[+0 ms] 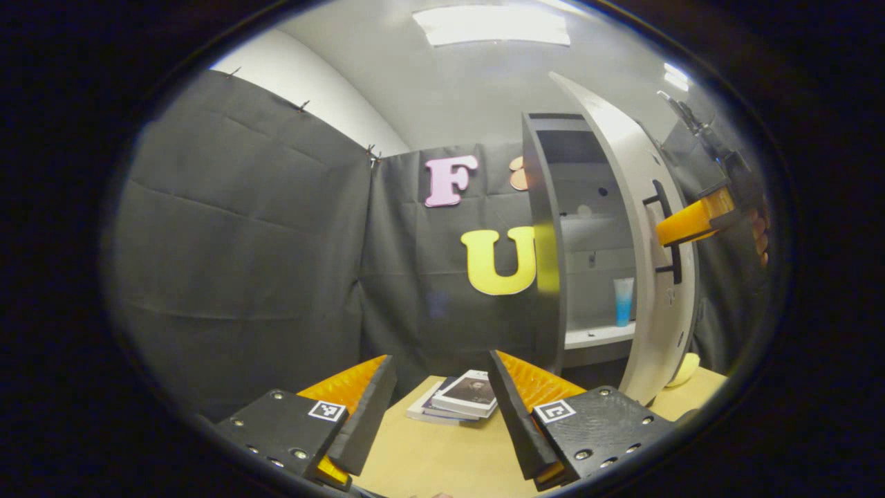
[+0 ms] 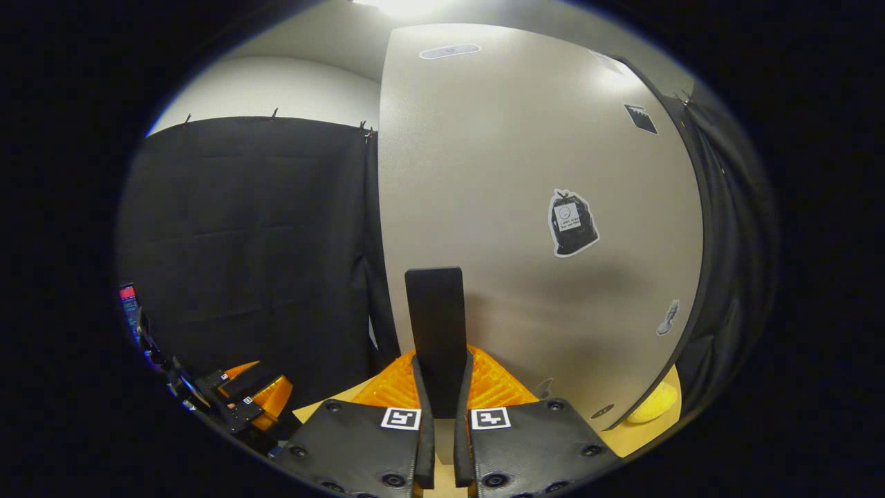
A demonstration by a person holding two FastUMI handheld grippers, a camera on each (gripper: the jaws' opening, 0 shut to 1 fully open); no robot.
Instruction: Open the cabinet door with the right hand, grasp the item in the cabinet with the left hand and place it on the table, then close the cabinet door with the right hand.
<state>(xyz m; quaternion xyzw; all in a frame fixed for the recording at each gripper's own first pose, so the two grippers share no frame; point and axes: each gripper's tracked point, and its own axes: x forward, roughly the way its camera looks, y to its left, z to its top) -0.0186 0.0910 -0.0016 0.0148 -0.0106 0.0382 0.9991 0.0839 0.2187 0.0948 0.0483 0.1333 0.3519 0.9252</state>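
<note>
Tube (image 1: pixel 623 301) half-hidden behind ajar door (image 1: pixel 639 228) — right tongs (image 2: pixel 442 387) clamped on handle (image 2: pixel 435 332), left tongs (image 1: pixel 435 408) apart.

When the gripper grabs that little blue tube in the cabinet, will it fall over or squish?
The blue tube stands upright and alone on the cabinet shelf, tall and narrow, so a sideways nudge would probably tip it. It looks like a soft plastic squeeze tube, so it may dent under a hard pinch. It seems small and likely light, easy for the open left gripper to lift.
</note>
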